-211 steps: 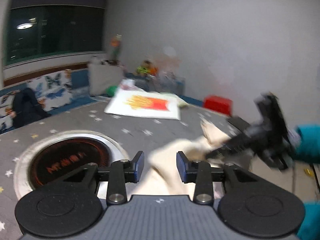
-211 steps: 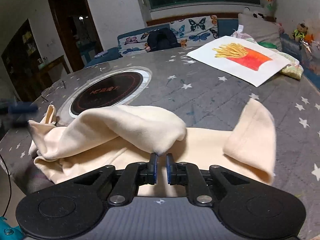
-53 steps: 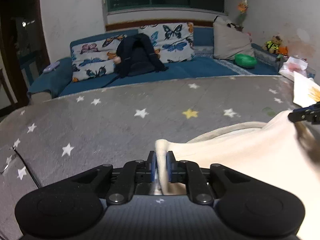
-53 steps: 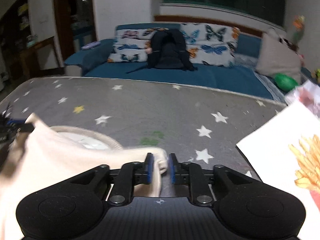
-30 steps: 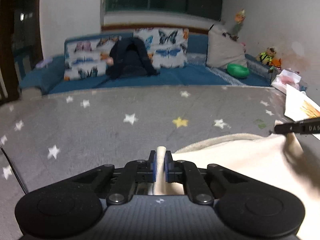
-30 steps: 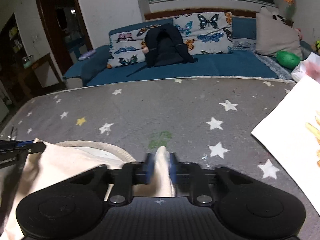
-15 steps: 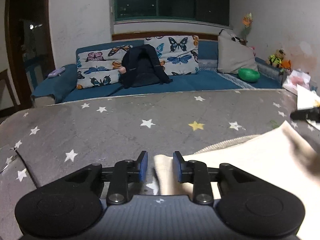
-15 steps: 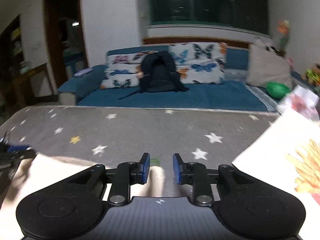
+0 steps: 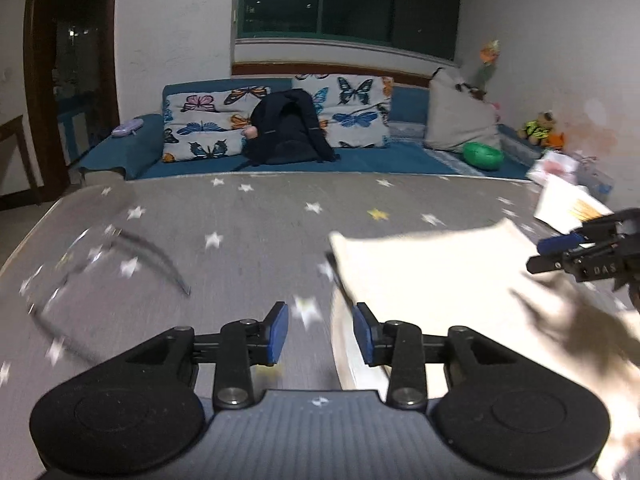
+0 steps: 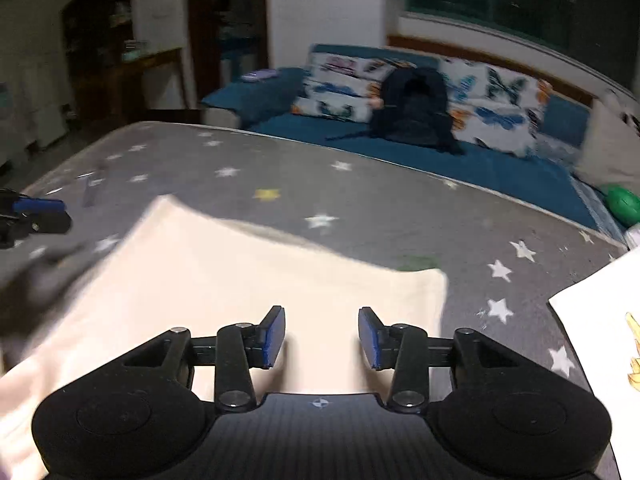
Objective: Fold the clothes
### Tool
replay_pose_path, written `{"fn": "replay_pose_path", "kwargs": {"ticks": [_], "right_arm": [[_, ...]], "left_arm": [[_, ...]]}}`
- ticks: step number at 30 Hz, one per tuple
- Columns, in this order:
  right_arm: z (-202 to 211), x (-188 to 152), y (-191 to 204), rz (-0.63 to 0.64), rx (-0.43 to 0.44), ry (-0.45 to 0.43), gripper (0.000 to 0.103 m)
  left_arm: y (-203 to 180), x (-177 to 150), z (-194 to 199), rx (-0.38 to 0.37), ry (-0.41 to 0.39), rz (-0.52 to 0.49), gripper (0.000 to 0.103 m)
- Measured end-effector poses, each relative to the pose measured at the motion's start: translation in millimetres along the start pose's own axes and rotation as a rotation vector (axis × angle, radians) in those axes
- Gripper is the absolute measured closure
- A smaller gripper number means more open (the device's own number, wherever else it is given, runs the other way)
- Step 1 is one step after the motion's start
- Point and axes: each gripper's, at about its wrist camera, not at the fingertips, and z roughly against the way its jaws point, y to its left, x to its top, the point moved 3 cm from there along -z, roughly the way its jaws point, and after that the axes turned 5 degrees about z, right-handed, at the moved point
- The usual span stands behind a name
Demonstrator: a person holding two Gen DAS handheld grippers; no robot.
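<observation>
Right wrist view: cream garment (image 10: 248, 280) flat, blurred; both claws spread, holding nothing.

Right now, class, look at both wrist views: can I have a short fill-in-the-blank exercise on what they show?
1. Both the left tool and the right tool are ____.
2. The cream fabric garment lies on a grey cloth printed with ____.
3. A black backpack sits on the ____ sofa.

Missing words: open; stars; blue

Left hand-held gripper (image 9: 320, 332) hangs agape beside the cream garment (image 9: 440, 276).
</observation>
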Motion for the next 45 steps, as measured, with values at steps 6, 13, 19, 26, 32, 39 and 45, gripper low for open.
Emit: {"fn": "replay_pose_path", "kwargs": {"ticks": [6, 13, 19, 26, 32, 39, 45], "right_arm": [[57.5, -40.2, 39.1, 0.044, 0.04, -0.024, 0.043], [89.5, -83.4, 76.5, 0.113, 0.027, -0.052, 0.035], [95.7, -102.0, 87.8, 0.113, 0.007, -0.075, 0.029], [96.1, -118.4, 90.1, 0.084, -0.013, -0.099, 0.019], [93.5, -120.0, 89.0, 0.06, -0.019, -0.099, 0.014], [89.7, -121.5, 86.5, 0.037, -0.015, -0.09, 0.008], [88.1, -121.8, 85.2, 0.028, -0.016, -0.084, 0.0]], "left_arm": [[-15.4, -42.5, 51.0, -0.055, -0.005, 0.073, 0.057], [-31.1, -61.2, 55.1, -0.027, 0.002, 0.12, 0.053], [-3.9, -66.5, 70.0, 0.01, -0.032, 0.19, 0.087], [36.4, -57.5, 74.6, 0.076, -0.083, 0.213, 0.088], [78.5, -35.9, 67.3, 0.154, -0.138, 0.182, 0.09], [125.0, -32.0, 49.8, 0.26, -0.127, 0.21, 0.099], [157.2, -55.8, 55.5, 0.291, -0.089, 0.337, 0.096]]}}
